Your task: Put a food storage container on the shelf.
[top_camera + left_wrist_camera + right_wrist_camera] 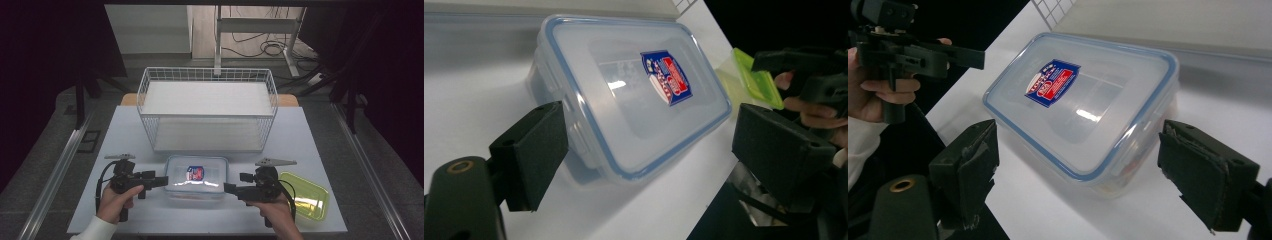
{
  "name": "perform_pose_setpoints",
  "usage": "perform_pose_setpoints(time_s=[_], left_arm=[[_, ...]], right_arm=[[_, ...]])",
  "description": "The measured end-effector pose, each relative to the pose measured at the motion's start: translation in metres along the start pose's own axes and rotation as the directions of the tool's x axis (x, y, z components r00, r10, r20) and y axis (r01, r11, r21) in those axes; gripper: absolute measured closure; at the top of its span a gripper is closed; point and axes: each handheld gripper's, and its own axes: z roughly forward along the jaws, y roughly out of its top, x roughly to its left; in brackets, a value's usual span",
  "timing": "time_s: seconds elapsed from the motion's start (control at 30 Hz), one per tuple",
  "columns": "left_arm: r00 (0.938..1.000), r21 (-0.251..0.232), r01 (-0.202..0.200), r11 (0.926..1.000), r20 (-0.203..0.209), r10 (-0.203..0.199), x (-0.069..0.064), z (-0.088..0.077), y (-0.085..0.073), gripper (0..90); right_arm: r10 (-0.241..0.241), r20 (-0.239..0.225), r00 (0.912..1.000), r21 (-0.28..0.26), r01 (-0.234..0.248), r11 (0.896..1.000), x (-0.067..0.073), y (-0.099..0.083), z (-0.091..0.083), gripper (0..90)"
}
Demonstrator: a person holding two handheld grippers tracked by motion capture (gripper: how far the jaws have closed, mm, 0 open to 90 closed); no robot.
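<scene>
From the high view, a clear lidded container (196, 178) with a blue seal sits at the near middle of the white desk (125, 130), in front of a white wire basket (207, 107). The left claw (162, 181) points at its left end and the right claw (228, 188) at its right end, neither visibly touching it. A green lid (305, 194) lies just right of the right hand.

In the left gripper view, the left claw (651, 145) is released, its jaws wide, with the container (629, 95) ahead of them and nothing gripped. A squeeze on the smooth lid edge could, I judge, slip off or shove the box sideways (nothing braces it yet).

In the right gripper view, the right claw (1098, 165) is likewise spread, its pads flanking the near corner of the container (1083, 102) without pressing. Closing unevenly might tilt the box or push it toward the left claw (975, 57).
</scene>
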Motion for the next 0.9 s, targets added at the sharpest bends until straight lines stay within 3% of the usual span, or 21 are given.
perform_pose_setpoints(time_s=[0.2,0.3,0.4,0.47,0.6,0.77,0.9], left_arm=[[0.9990,0.014,0.044,0.9990,0.003,-0.044,0.012,0.014,0.007,14.2],[0.9989,0.023,0.046,0.9986,-0.002,-0.046,0.016,0.018,0.008,14.0],[0.9959,0.044,0.087,0.9952,0.023,-0.088,0.023,0.026,0.007,13.2],[0.9954,0.060,0.094,0.9938,0.013,-0.095,0.027,0.030,0.005,13.1],[0.9915,0.069,0.124,0.9899,0.031,-0.126,0.034,0.033,0.003,13.1],[0.9925,0.105,0.110,0.9883,0.041,-0.115,0.037,0.041,0.002,14.5],[0.9904,0.126,0.127,0.9840,0.039,-0.132,0.040,0.047,0.001,16.7]], right_arm=[[0.031,-0.007,0.9995,0.019,-0.031,0.999,-0.006,0.003,0.011,17.5],[0.042,-0.011,0.9991,0.022,-0.042,0.999,-0.008,0.004,0.015,17.7],[0.046,-0.015,0.9988,0.021,-0.045,0.999,-0.009,0.009,0.020,18.1],[0.045,-0.017,0.9988,0.014,-0.045,0.999,-0.010,0.011,0.021,18.6],[0.039,-0.023,0.9990,0.011,-0.039,0.999,-0.009,0.012,0.022,18.9],[0.034,-0.013,0.9993,0.024,-0.033,0.999,-0.009,0.012,0.027,18.9],[0.034,-0.013,0.9994,0.027,-0.033,0.999,-0.010,0.011,0.028,18.9]])
